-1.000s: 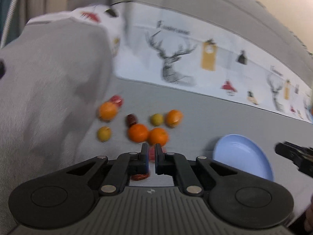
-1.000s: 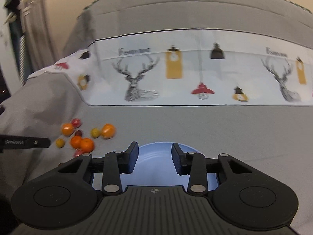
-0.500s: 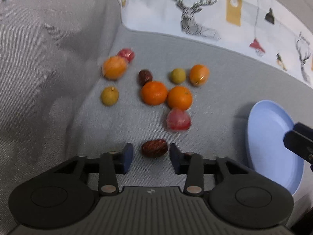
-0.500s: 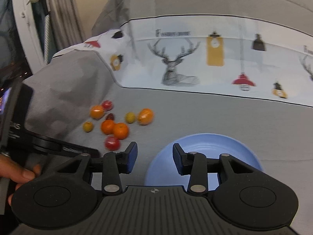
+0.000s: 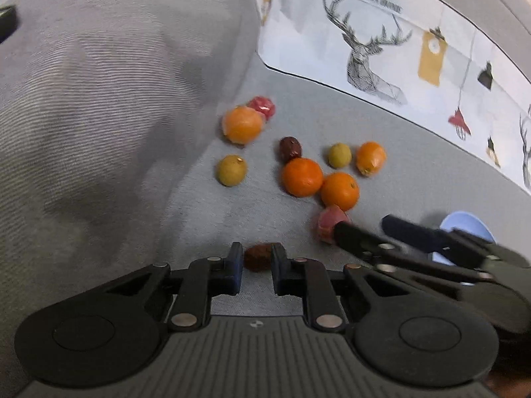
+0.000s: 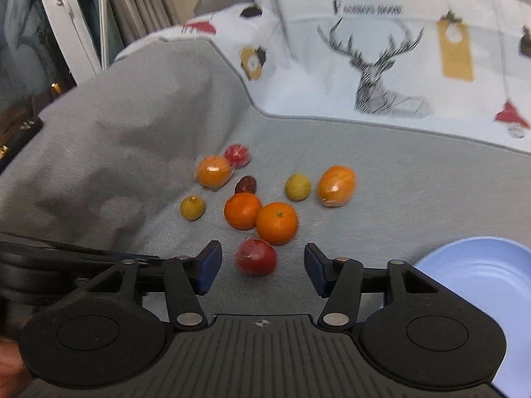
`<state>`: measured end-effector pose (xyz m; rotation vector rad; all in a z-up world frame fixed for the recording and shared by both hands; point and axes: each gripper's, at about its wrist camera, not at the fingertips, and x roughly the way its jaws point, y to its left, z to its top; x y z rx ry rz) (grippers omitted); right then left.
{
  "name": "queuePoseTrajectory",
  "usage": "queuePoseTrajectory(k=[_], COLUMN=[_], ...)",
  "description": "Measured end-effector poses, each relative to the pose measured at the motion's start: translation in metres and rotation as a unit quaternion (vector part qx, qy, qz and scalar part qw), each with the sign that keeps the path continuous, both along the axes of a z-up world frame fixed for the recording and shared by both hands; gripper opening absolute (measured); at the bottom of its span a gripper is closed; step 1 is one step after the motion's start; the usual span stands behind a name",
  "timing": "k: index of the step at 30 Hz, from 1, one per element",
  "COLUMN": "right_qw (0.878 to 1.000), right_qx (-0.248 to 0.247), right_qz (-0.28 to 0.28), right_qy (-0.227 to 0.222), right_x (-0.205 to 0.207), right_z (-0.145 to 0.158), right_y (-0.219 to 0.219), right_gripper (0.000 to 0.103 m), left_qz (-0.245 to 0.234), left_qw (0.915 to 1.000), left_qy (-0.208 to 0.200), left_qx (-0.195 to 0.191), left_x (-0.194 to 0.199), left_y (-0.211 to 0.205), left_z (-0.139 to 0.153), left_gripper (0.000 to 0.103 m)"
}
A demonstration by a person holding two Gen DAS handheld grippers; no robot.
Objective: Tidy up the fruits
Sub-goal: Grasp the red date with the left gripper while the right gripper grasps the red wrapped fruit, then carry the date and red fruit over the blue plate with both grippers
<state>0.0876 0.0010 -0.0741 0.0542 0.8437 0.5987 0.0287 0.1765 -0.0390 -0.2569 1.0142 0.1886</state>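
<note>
Several small fruits lie on a grey sofa seat. In the left wrist view my left gripper (image 5: 256, 258) has its fingers closed against a brown date (image 5: 259, 257) on the seat. Beyond it lie two oranges (image 5: 302, 176), a dark date (image 5: 289, 148) and green fruits (image 5: 231, 170). My right gripper (image 6: 260, 262) is open, its fingers on either side of a red fruit (image 6: 256, 256), which also shows in the left wrist view (image 5: 327, 227). The right gripper shows in the left wrist view (image 5: 361, 229) as well. A blue plate (image 6: 478, 285) lies at the right.
A grey cushion (image 5: 99, 99) rises on the left of the fruits. A white backrest cover with deer prints (image 6: 381, 66) stands behind the seat. A window frame and curtain (image 6: 83, 26) are at the far left.
My left gripper moved forward and closed on the brown date. My right gripper swung left from the plate to the red fruit and opened wider.
</note>
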Motion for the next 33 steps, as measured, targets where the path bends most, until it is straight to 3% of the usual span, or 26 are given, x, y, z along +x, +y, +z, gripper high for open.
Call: queuePoseTrajectory(k=[5, 6, 7, 9, 14, 24, 27, 33], right_qw=[1.000, 0.999, 0.999, 0.999, 0.999, 0.999, 0.999, 0.998], right_qx=[-0.011, -0.019, -0.022, -0.017, -0.023, -0.033, -0.035, -0.043], right_qz=[0.013, 0.016, 0.019, 0.030, 0.030, -0.001, -0.010, -0.040], right_qy=[0.023, 0.025, 0.024, 0.023, 0.014, 0.007, -0.008, -0.036], right_x=[0.014, 0.014, 0.013, 0.012, 0.002, -0.020, -0.033, -0.052], right_z=[-0.018, -0.020, -0.021, -0.020, -0.006, 0.045, 0.064, 0.078], right_y=[0.013, 0.016, 0.016, 0.016, 0.002, -0.052, -0.075, -0.124], right_gripper=[0.058, 0.055, 0.042, 0.034, 0.033, 0.033, 0.033, 0.033], left_qz=[0.006, 0.006, 0.005, 0.003, -0.005, -0.026, -0.032, -0.036], left_qw=[0.9999, 0.9999, 0.9999, 0.9999, 0.9998, 0.9988, 0.9983, 0.9982], left_qy=[0.003, 0.002, 0.001, 0.001, 0.011, 0.039, 0.041, 0.028], left_qx=[-0.009, -0.011, -0.013, -0.017, -0.017, 0.016, 0.028, 0.040], left_x=[0.002, 0.002, 0.003, 0.003, 0.008, 0.016, 0.016, 0.012], left_y=[0.006, 0.006, 0.006, 0.007, 0.003, -0.010, -0.013, -0.016], left_z=[-0.002, -0.002, -0.002, -0.002, -0.008, -0.018, -0.018, -0.011], left_gripper=[0.021, 0.024, 0.031, 0.035, 0.047, 0.047, 0.034, 0.034])
